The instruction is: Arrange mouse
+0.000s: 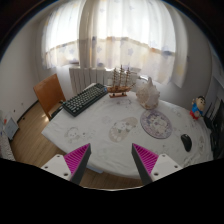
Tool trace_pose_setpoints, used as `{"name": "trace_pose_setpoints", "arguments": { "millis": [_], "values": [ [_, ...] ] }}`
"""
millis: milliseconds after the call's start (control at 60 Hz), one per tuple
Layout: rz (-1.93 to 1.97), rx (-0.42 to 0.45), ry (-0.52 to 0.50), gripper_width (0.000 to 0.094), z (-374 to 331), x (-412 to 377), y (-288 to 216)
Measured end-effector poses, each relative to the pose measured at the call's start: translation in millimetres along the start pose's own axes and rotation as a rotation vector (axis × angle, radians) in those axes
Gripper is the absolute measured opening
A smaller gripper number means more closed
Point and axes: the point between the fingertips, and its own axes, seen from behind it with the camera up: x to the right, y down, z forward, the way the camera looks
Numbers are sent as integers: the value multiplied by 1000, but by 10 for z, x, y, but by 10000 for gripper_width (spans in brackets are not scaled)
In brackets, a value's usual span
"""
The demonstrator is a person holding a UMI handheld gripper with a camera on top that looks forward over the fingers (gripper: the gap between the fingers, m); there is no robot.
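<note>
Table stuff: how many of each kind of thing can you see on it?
Keyboard: 1
Mouse: 1
Model ship: 1
Round plate: 1
Total: 4
They all sit on the table, beyond the open fingers of the gripper, which hold nothing.

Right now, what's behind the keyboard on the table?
Behind the keyboard stands a model ship, then the radiator and curtained window. A wooden chair sits beside it. The ship hides what is behind it. The tongs are open.

No text, label, brand, number or sign can be read anywhere: the keyboard (82,100) at the counter's (100,140) far left edge shows no legible key markings.
</note>
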Motion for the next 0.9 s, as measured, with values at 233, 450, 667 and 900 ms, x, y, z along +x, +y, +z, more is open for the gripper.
{"name": "trace_pose_setpoints", "arguments": {
  "millis": [233, 450, 667, 900],
  "values": [
    [75, -6, 129, 853, -27, 1095, 226],
    [152, -32, 321, 849, -176, 2370, 704],
    [229, -46, 421, 852, -242, 3325, 1152],
    [238, 27, 409, 854, 210, 3912, 1186]
  ]
}}
